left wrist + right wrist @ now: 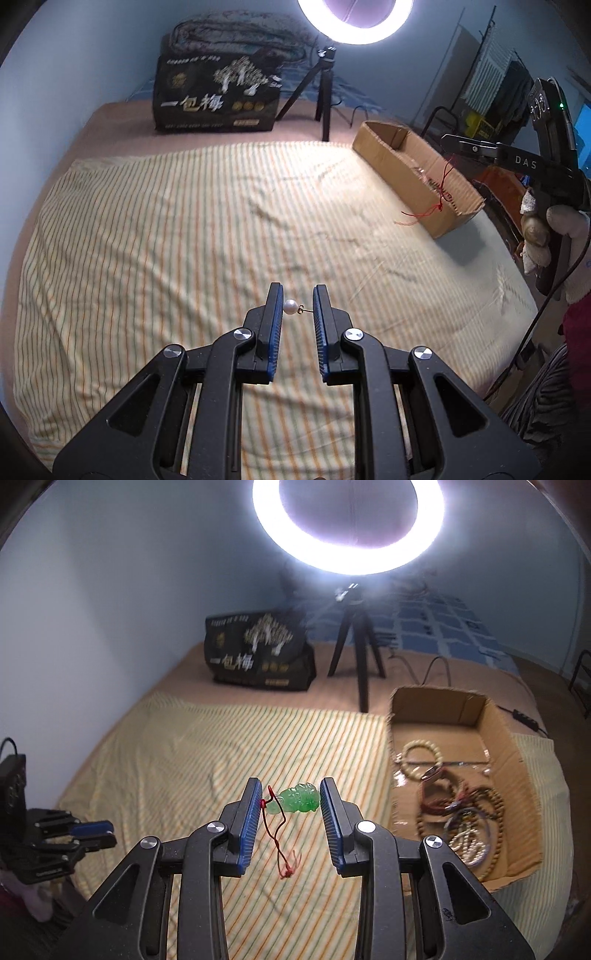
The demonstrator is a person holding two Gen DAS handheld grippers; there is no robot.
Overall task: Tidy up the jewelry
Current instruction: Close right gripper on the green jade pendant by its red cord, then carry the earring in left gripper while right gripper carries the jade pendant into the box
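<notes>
My left gripper [297,295] holds a white pearl earring [290,307] between its blue pads, the pearl against the left pad and its small hook against the right. My right gripper [291,792] holds a green jade pendant [299,802] between its pads, lifted above the striped cloth; its red cord [282,843] hangs down from the left pad. In the left wrist view the right gripper [448,139] is over the cardboard box [413,177] with the cord [441,192] dangling. The box [498,720] holds several bead bracelets [461,812].
A striped cloth [166,240] covers the bed. A black printed bag [218,96], a tripod [321,96] and a ring light [351,528] stand at the back. A clothes rack [491,81] is at the far right.
</notes>
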